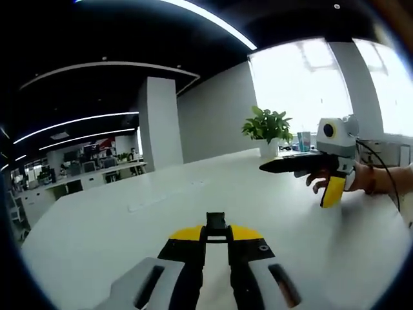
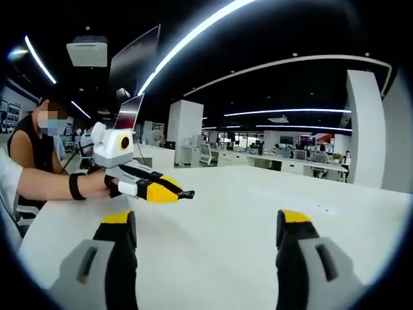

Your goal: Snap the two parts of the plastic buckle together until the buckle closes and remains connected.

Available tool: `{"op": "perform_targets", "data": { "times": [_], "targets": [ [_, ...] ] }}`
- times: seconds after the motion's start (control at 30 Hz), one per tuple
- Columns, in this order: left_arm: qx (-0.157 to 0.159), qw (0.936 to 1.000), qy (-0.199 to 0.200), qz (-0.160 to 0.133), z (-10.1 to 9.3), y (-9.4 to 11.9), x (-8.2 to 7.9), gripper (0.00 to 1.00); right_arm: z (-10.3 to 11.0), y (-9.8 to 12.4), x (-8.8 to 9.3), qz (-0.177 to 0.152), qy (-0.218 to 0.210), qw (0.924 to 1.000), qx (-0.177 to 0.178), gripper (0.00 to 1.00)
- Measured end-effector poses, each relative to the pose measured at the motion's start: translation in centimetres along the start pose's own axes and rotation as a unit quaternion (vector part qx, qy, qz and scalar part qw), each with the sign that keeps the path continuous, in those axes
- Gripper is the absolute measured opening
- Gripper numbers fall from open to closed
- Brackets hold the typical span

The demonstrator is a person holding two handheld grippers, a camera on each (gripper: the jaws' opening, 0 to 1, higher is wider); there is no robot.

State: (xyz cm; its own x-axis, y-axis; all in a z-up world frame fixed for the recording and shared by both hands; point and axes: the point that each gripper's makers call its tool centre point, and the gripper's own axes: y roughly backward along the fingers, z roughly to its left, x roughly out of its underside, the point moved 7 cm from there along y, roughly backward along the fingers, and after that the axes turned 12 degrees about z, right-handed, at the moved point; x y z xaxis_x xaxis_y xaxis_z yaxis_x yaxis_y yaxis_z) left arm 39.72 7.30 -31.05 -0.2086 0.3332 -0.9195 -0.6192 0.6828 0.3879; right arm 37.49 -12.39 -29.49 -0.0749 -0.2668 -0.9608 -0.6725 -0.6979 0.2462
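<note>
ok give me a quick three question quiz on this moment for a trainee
1. True or false: the right gripper is open, with nothing between its jaws.
2. What is the left gripper shut on? A) a black buckle part B) a pen C) nothing
3. Fill in: in the left gripper view, at the far side of the white table, a green ___ stands in a white pot.

Key: 1 true; 2 A; 3 plant.
</note>
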Motion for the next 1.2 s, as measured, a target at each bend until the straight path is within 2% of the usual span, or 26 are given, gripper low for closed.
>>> {"op": "perform_targets", "data": {
  "times": [0.33, 0.4, 0.47, 0.8, 0.93, 1.2],
  "targets": [
    [0.006, 0.9999, 0.009, -0.005, 1.3, -1.8, -1.4, 0.12, 0.0, -0.4, 0.2, 0.005, 0.002, 1.0000, -0.003, 0.89],
    [0.017, 0.9994, 0.026, -0.014, 1.5, -2.2, -1.7, 0.12, 0.0, -0.4, 0.2, 0.001, 0.000, 1.0000, -0.006, 0.89],
    [0.011, 0.9996, 0.022, -0.010, 1.4, -2.6, -1.6, 0.12, 0.0, -0.4, 0.2, 0.001, 0.000, 1.0000, -0.005, 0.89],
    [0.021, 0.9998, 0.006, 0.006, 0.6, -4.3, -1.4, 0.12, 0.2, -0.1, 0.0, -0.005, -0.001, 0.9999, -0.009, 0.88],
    [0.027, 0.9995, 0.017, 0.001, 0.9, -4.5, -1.7, 0.12, 0.1, -0.1, 0.0, -0.006, -0.004, 0.9999, -0.009, 0.88],
    [0.021, 0.9996, 0.017, 0.002, 3.1, -6.3, -2.2, 0.12, 0.3, -0.1, 0.0, -0.002, -0.004, 0.9999, -0.016, 0.88]
  ]
}}
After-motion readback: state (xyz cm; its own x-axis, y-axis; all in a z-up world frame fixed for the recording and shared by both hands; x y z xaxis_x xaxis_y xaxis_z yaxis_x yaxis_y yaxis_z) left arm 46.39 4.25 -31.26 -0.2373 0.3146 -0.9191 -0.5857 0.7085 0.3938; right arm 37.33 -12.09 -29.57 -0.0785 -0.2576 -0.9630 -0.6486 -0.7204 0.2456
